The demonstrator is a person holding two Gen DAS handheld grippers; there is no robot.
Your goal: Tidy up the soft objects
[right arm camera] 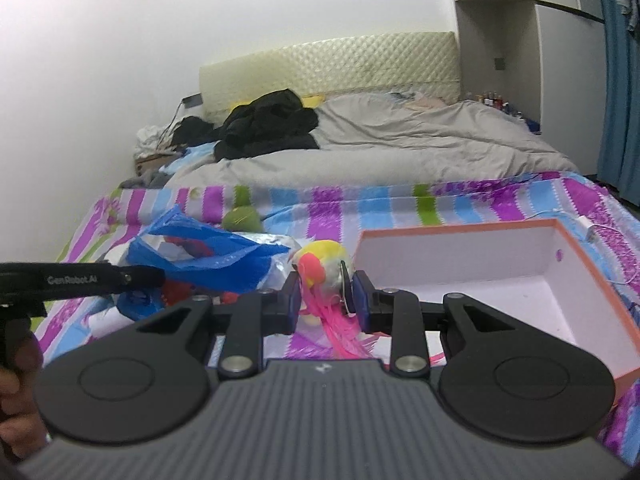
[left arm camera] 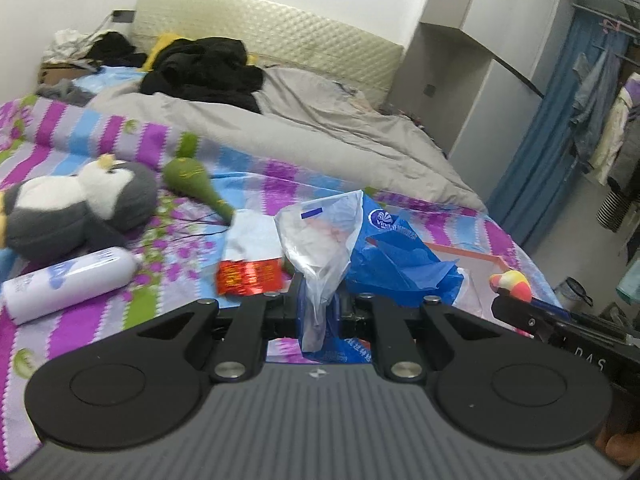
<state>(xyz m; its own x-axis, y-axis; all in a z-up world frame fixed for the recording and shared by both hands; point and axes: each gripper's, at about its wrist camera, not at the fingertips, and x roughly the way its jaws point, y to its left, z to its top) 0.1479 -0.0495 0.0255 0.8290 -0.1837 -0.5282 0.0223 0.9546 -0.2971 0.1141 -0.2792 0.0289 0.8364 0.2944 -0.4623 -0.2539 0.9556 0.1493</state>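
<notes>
My left gripper is shut on the neck of a clear plastic bag, lifted off the bed. A blue plastic bag is bunched against it and hangs partly under the jaws. My right gripper is shut on a small soft toy, yellow, orange and white with pink tassels hanging down. That toy shows at the right edge of the left wrist view. Right of the held toy lies an open box, white inside with an orange rim. A grey and white penguin plush and a green plush lie on the striped bedsheet.
A white bottle and a red foil packet lie on the sheet near the bags. A grey duvet and black clothes cover the head of the bed. Hanging clothes and a blue curtain stand to the right. A white cable lies beyond the box.
</notes>
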